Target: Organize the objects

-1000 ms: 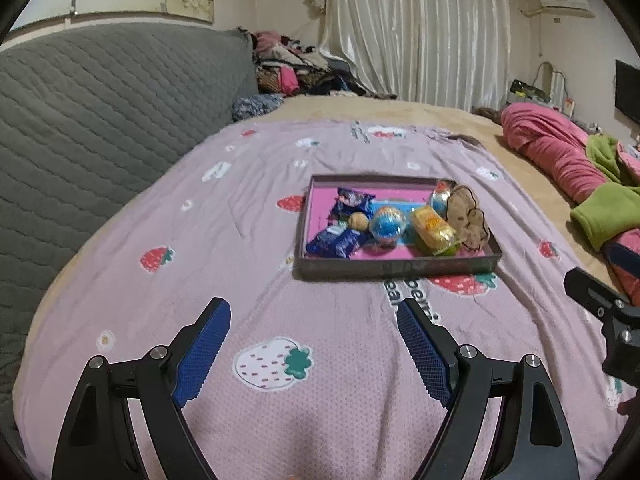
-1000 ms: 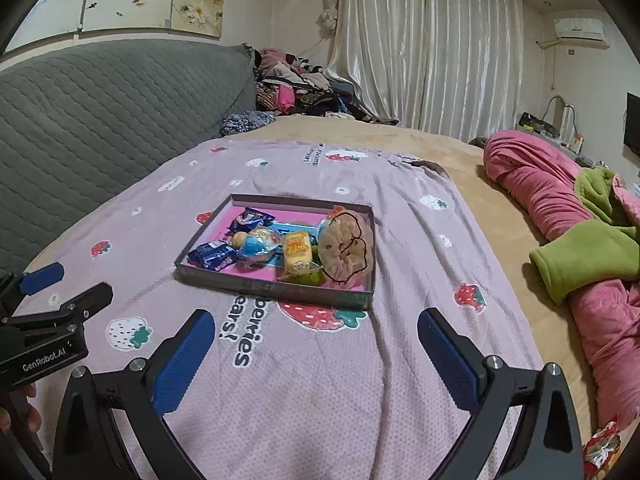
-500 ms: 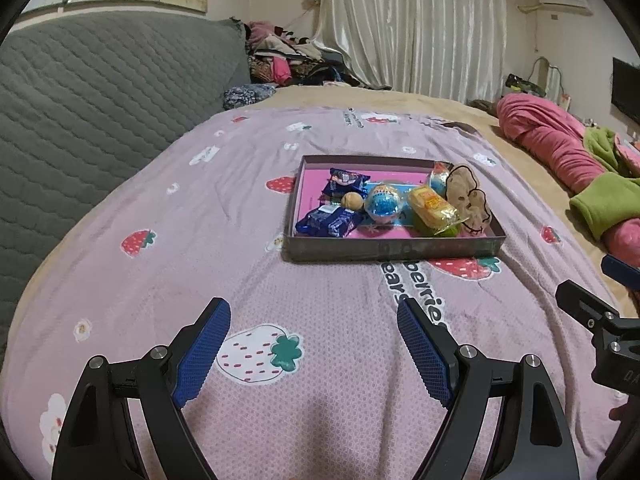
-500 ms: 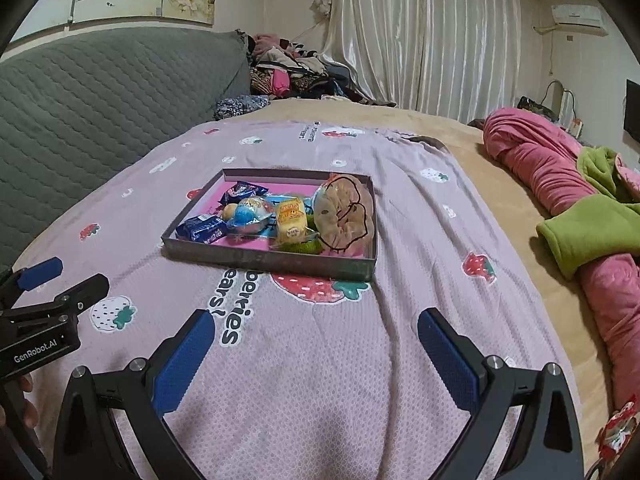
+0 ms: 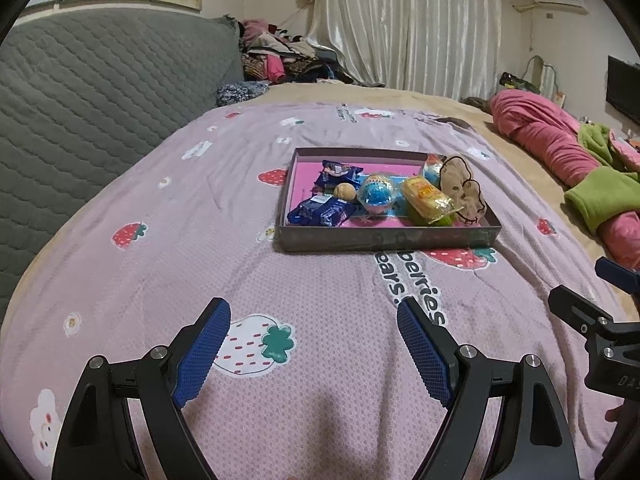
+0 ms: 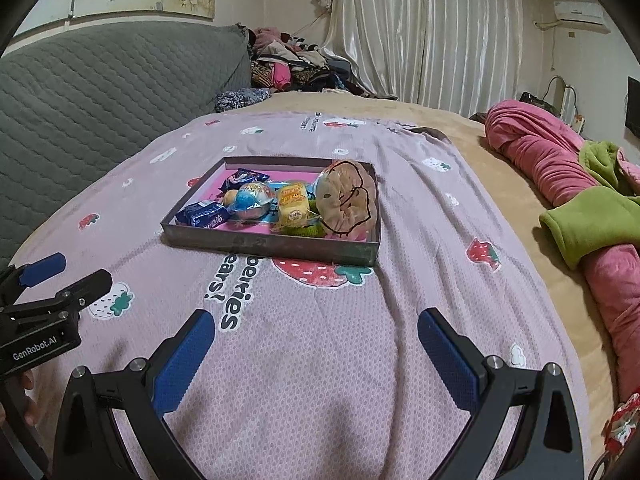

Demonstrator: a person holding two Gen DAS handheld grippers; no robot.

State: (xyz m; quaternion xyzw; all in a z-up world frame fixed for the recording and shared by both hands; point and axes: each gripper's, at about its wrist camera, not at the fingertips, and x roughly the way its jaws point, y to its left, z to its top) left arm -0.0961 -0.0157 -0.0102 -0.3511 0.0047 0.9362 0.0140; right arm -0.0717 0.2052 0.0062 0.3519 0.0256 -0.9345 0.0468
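tray [image 5: 384, 236]: shallow box on the strawberry blanket [image 5: 200, 248], ahead of both tools
contents: blue packets [image 5: 322, 211], small ball [image 5: 345, 191], blue capsule [image 5: 376, 195], yellow snack [image 5: 426, 199], plush [image 5: 464, 190], all crowded inside
left gripper [image 5: 314, 350]: jaws wide apart, holding nothing
right gripper [image 6: 316, 354]: same, spread and empty
stage: fits either sorted or about to be unpacked
advice: any pick, come in from above, single item, clear of the rim
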